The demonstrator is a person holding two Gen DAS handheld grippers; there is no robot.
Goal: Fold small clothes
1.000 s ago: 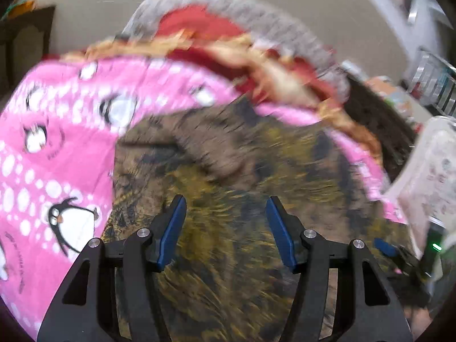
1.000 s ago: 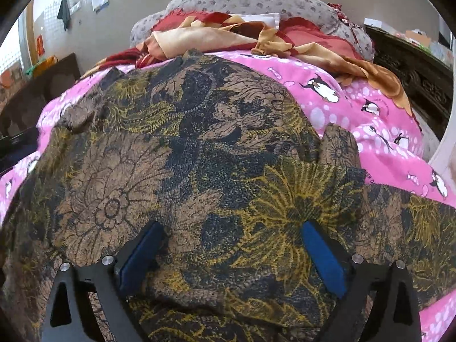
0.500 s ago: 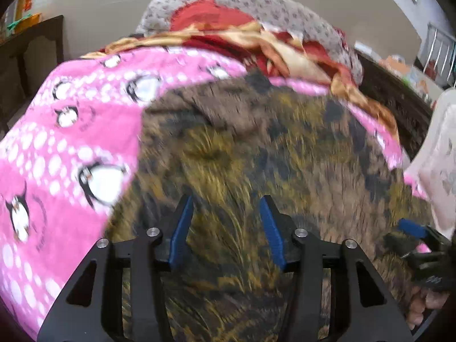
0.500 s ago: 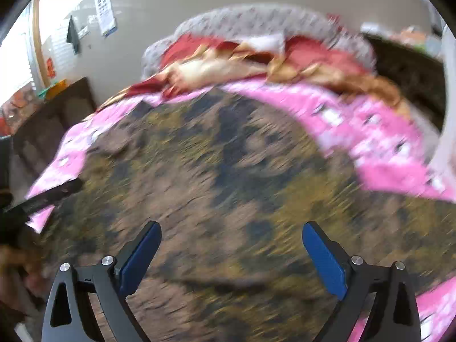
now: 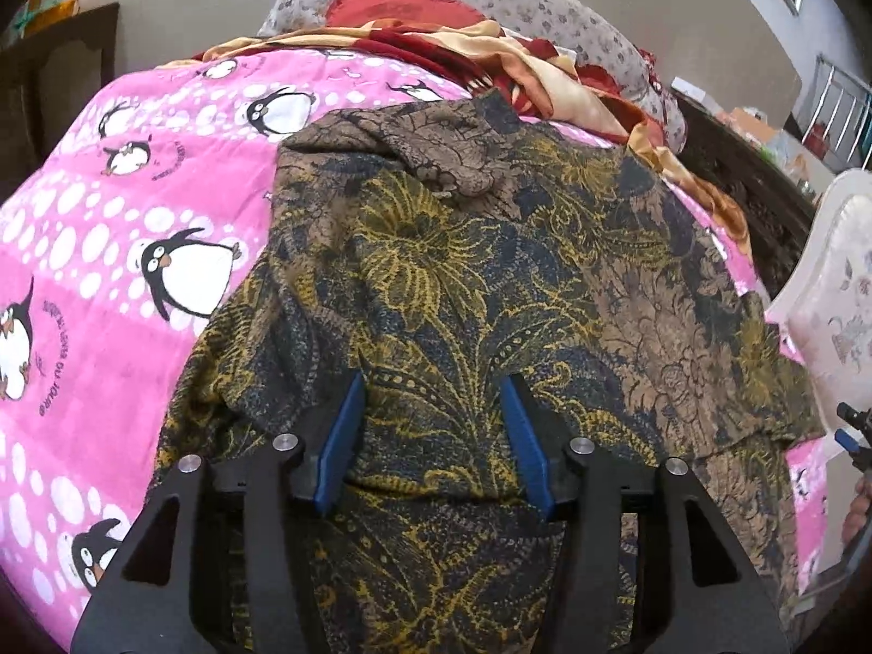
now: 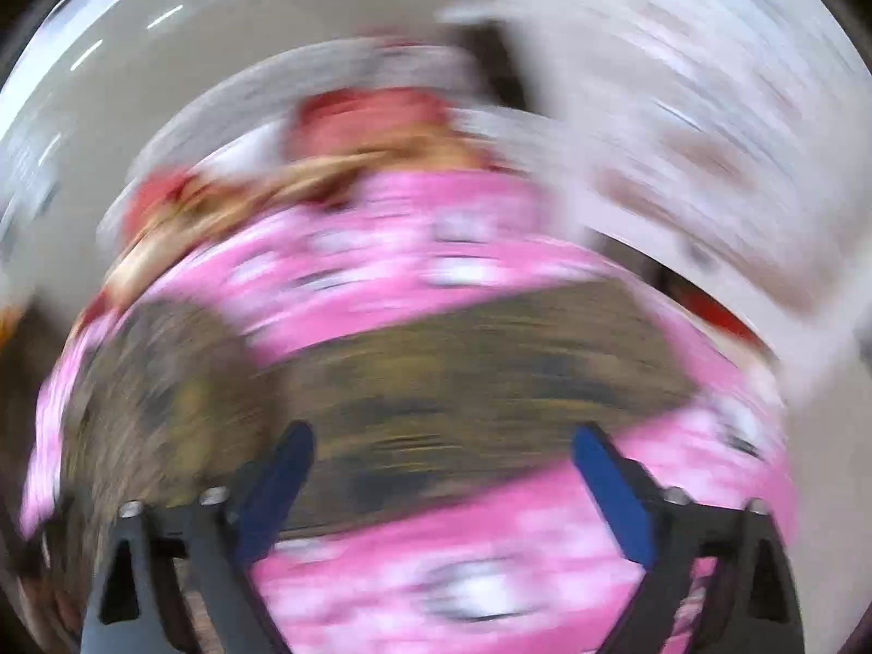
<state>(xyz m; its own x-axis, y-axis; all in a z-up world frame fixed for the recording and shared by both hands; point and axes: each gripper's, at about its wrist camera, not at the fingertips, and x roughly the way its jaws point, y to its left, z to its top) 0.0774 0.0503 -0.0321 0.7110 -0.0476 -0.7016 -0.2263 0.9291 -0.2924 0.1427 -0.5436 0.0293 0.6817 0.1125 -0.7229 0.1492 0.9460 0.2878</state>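
Since a second ago: right gripper (image 6: 441, 485) has swung off the middle of the cloth to its right-hand edge, and its view is all smear; left gripper (image 5: 430, 436) has only crept forward over the near hem.

Garment: dark batik-print shirt in brown, gold and navy cotton (image 5: 490, 283), spread on the pink penguin-print fleece blanket (image 5: 109, 250), collar end far, hem near.

Long axis: runs near to far up the bed, with a sleeve flap sticking out to the right (image 5: 763, 381).

Left gripper: right over the near-centre of the shirt, blue pads about half apart and widening, cloth showing between them but nothing pinched that I can see.

Right gripper: jaws fairly wide and closing in; through the blur, brown cloth lies just beyond and left of the pads, pink blanket under them. Nothing held, as far as the smear allows.

Nearer hand: the right one, by my reading, is nearer that right sleeve edge, which lies ahead and to its left.

Likely next: pinch that right side and carry it leftward across the axis.

Far clutter: red and cream crumpled bedding (image 5: 436, 43) piled at the head, well clear.
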